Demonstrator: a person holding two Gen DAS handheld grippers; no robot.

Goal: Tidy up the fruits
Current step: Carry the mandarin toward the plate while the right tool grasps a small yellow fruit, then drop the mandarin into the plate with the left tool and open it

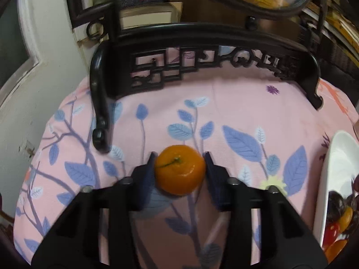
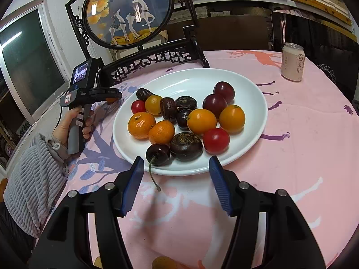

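Observation:
My left gripper is shut on a small orange mandarin with a green stem, held just over the pink leaf-print tablecloth. The white plate shows at the right edge of the left wrist view. In the right wrist view the same plate holds several fruits: mandarins, red tomatoes, dark plums, dates and a cherry. My right gripper is open and empty at the plate's near rim. The left gripper body is left of the plate.
A dark carved wooden stand with a round deer picture stands at the table's back. A pale drink can stands at the back right. A brownish fruit lies near the front edge.

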